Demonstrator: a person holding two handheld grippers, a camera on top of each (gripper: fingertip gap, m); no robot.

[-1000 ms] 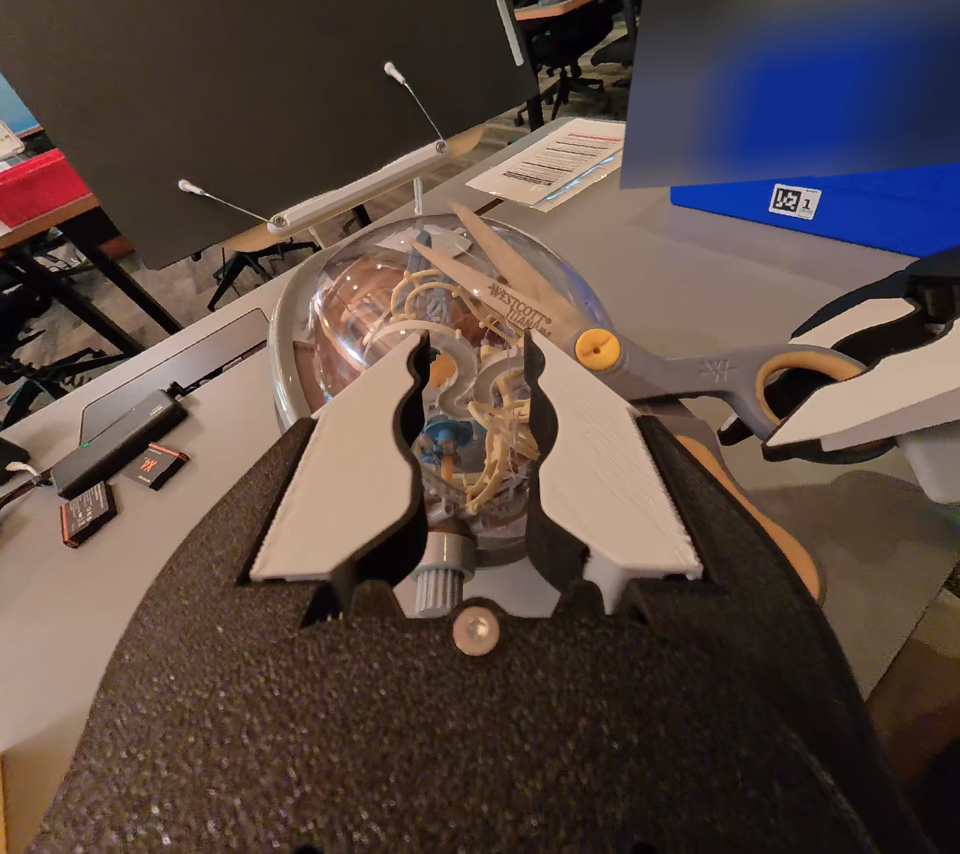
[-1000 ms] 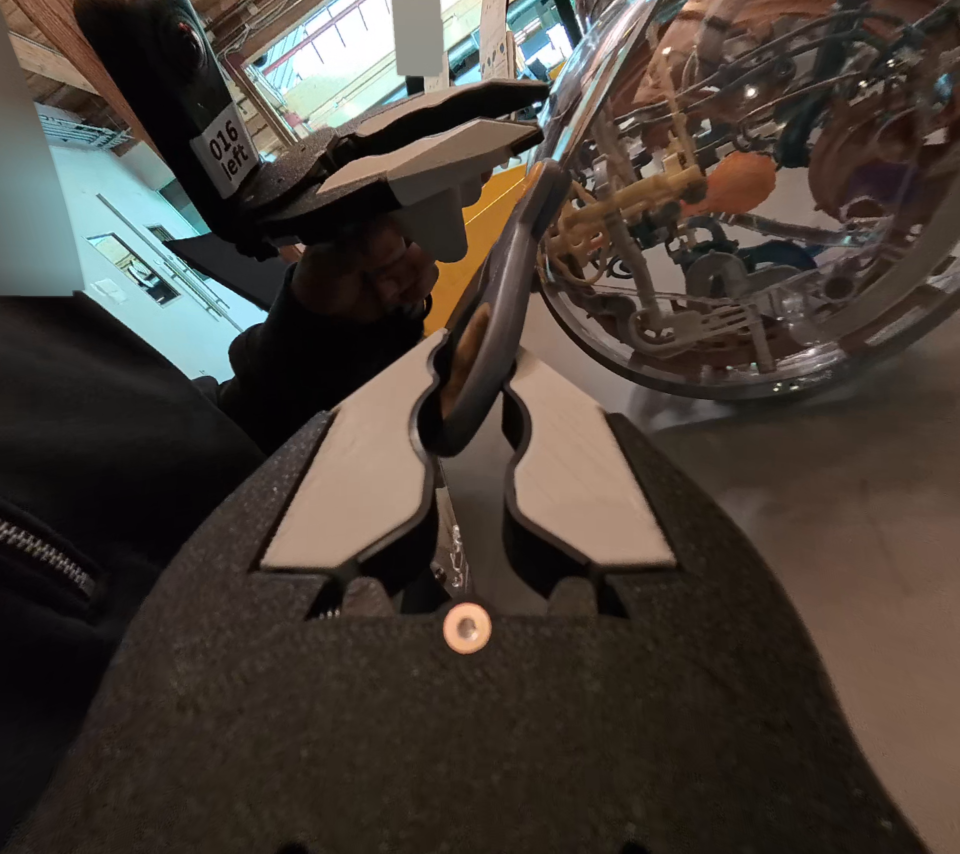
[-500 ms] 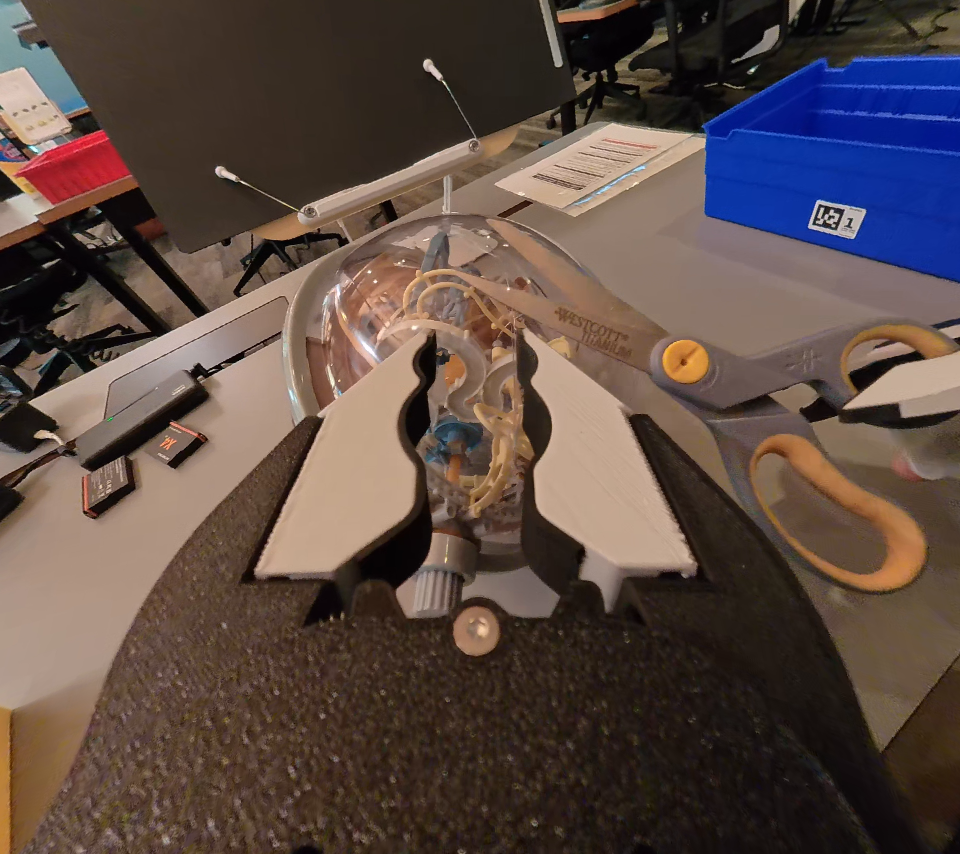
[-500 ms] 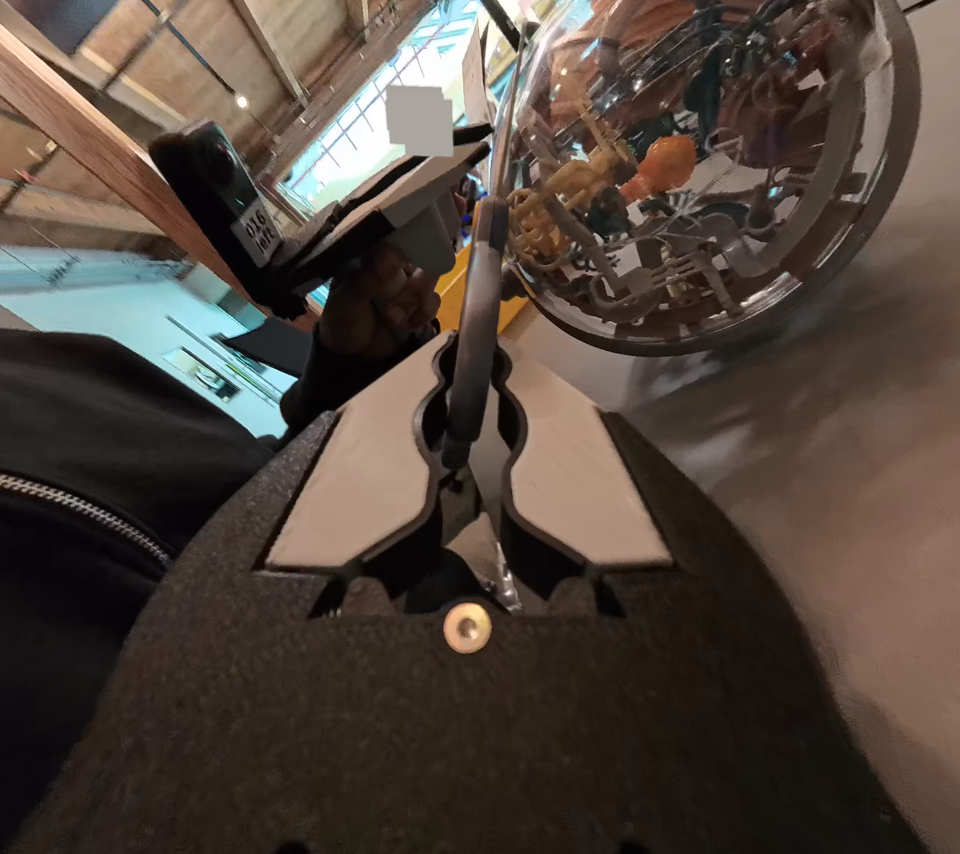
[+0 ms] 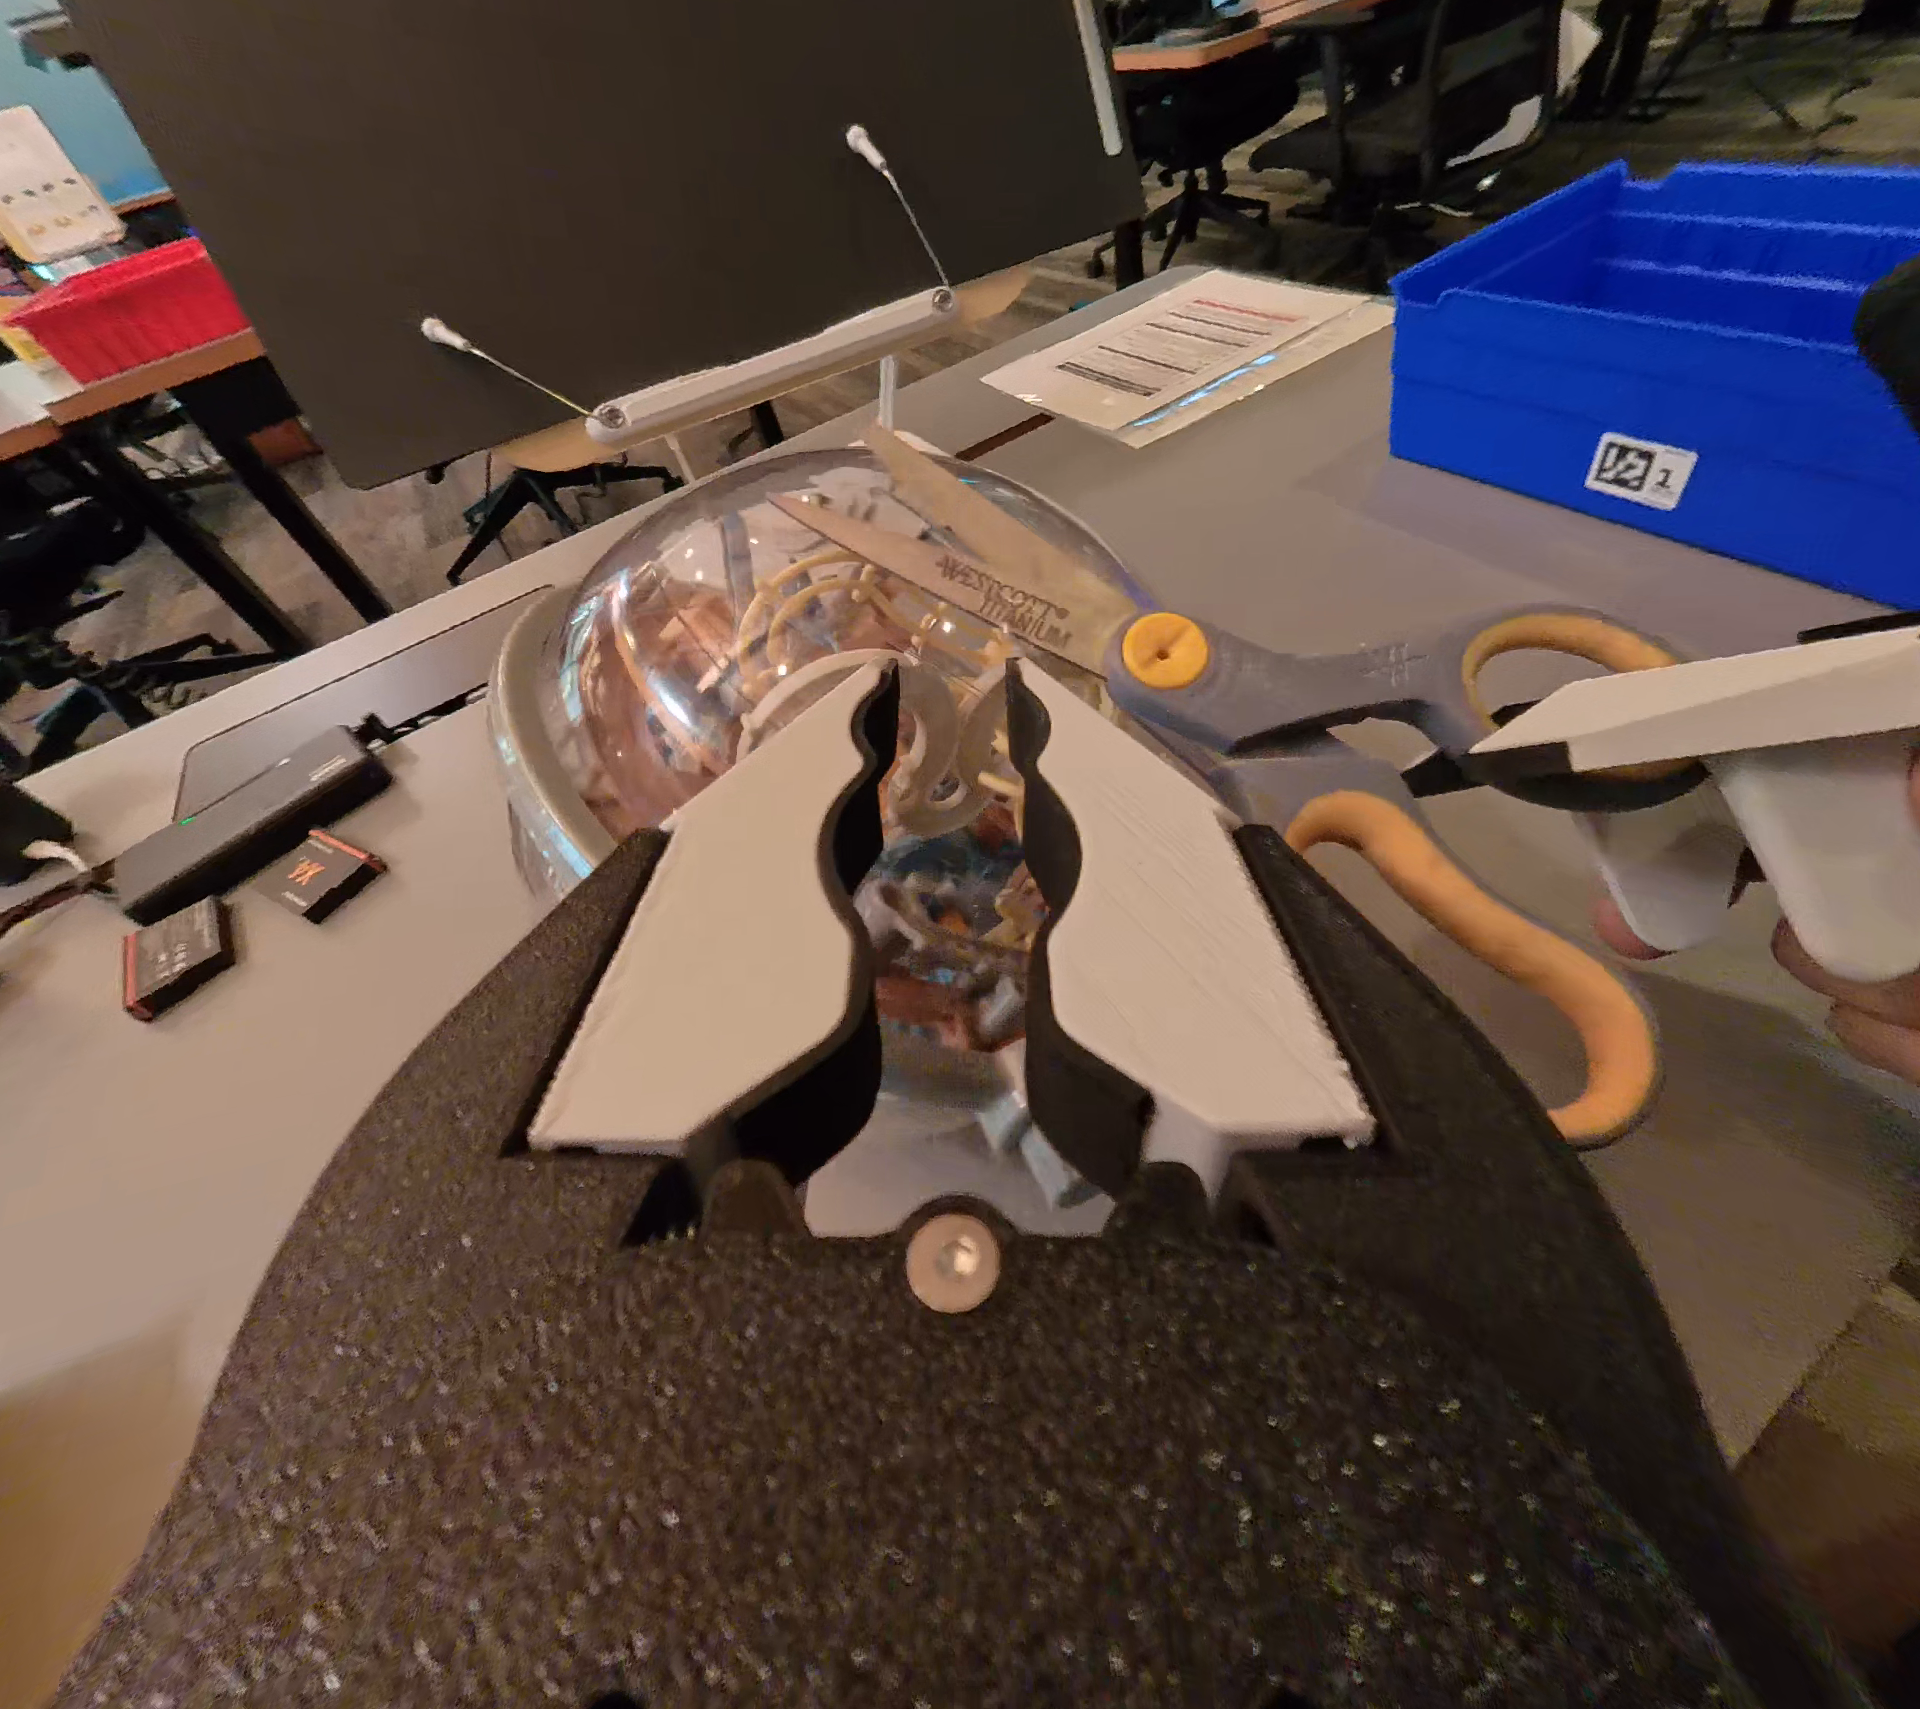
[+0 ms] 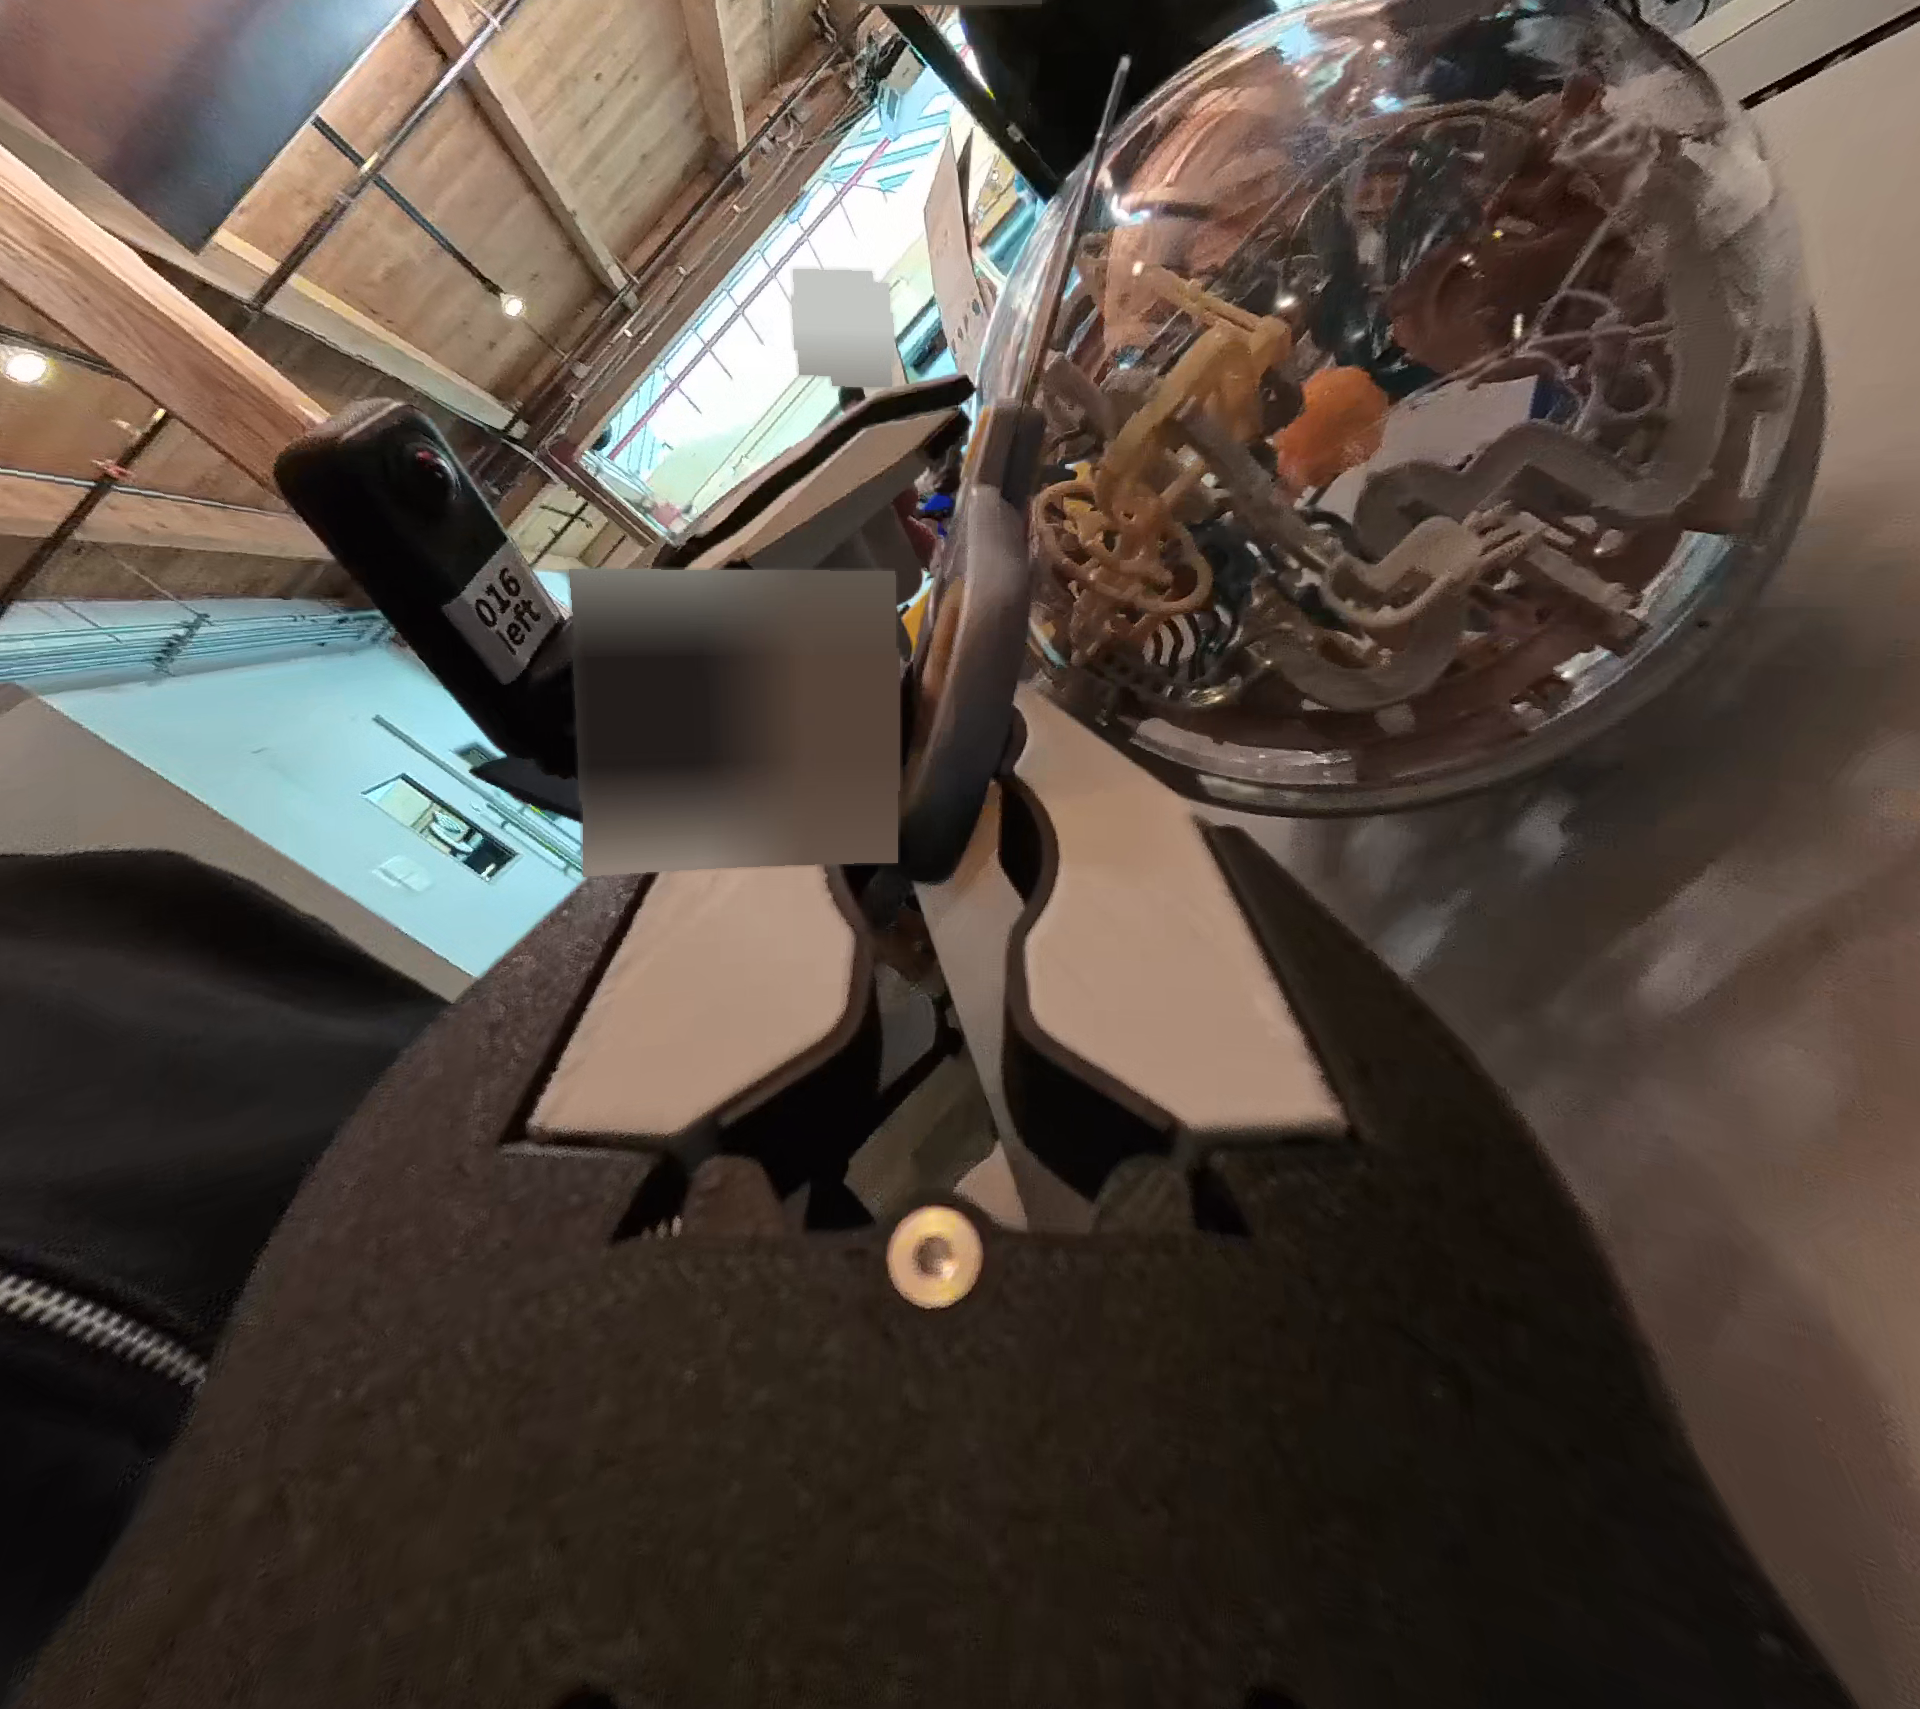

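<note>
A clear plastic ball [image 5: 665, 703] with a maze of tracks inside stands on the grey table [image 5: 208, 1192]. My left gripper [image 5: 951, 683] hovers just above it with a narrow gap between its fingers and holds nothing. Grey scissors with orange-lined loops [image 5: 1174, 651] lie with their blades slightly apart on top of the ball. My right gripper [image 5: 1455, 755] is shut on the upper handle loop, and the lower loop hangs free. In the right wrist view, the handle [image 6: 966, 703] sits between my right gripper's tips [image 6: 935, 838]. The ball [image 6: 1455, 412] is ahead and the left gripper's finger [image 6: 831, 464] is beside it.
A blue bin [image 5: 1662, 371] stands at the right, with a printed sheet [image 5: 1174, 350] behind it. A white bar with two thin antennas [image 5: 769, 371] and a large black board [image 5: 520, 101] are behind the ball. A black box [image 5: 249, 818] and small battery packs [image 5: 177, 953] lie at the left. About 9 cm separates my left fingertips from my right.
The right gripper drew the scissors to the right along the top of the ball, and the lower loop swung down. The ball now sits farther from the right gripper. The left gripper rose slightly.
</note>
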